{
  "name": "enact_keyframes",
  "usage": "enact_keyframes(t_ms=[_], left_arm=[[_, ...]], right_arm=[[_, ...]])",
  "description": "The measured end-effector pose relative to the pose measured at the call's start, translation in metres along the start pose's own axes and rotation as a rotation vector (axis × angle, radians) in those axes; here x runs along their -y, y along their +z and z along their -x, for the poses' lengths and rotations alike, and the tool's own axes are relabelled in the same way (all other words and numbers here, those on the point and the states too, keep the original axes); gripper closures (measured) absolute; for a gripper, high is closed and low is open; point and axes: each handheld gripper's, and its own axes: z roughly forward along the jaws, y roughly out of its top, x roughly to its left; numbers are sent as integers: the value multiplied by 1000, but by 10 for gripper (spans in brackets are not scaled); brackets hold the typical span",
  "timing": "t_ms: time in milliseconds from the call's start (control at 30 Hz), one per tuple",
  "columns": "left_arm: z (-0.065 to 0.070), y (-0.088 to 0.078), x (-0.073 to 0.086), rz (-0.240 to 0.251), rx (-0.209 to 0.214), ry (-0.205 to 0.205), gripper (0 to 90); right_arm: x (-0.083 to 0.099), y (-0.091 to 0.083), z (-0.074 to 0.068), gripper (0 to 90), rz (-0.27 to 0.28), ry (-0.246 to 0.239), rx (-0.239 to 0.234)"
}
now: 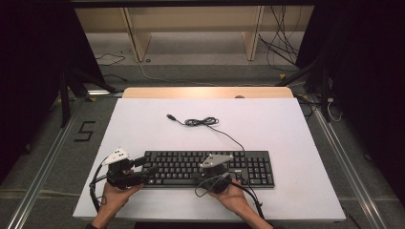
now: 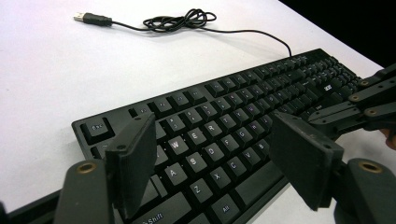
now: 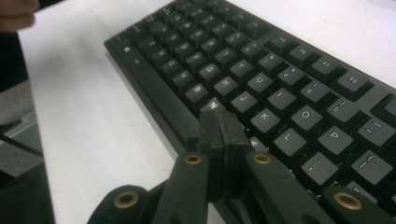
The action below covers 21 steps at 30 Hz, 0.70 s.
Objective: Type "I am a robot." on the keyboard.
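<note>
A black keyboard (image 1: 248,164) lies across the near half of the white board (image 1: 296,143). Its thin cable (image 1: 200,122) is bunched behind it and ends in a loose USB plug (image 1: 170,117). My left gripper (image 1: 143,164) is at the keyboard's left end. In the left gripper view its jaws stand wide apart above the letter keys (image 2: 212,123), with nothing between them. My right gripper (image 1: 213,168) is over the front middle of the keyboard. In the right gripper view its jaws are pressed together (image 3: 219,121), tips just above the keys by N, on the keyboard (image 3: 280,70).
The board's near edge runs just below my hands (image 1: 229,195). A wooden table strip (image 1: 207,92) shows behind the board. Wooden shelf legs (image 1: 136,38) and loose floor cables (image 1: 282,47) lie beyond. Metal rails (image 1: 43,167) flank the table on both sides.
</note>
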Motion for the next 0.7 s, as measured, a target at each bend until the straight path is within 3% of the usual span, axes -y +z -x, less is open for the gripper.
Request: enact_keyframes(t_ms=[400,700], left_arm=[[0,0,0,-1,0,0,315],[0,0,0,-4,-3,1,315]], right_arm=[[2,11,-1,900,-56,-19,22],[2,11,-2,900,-48,-16,24]])
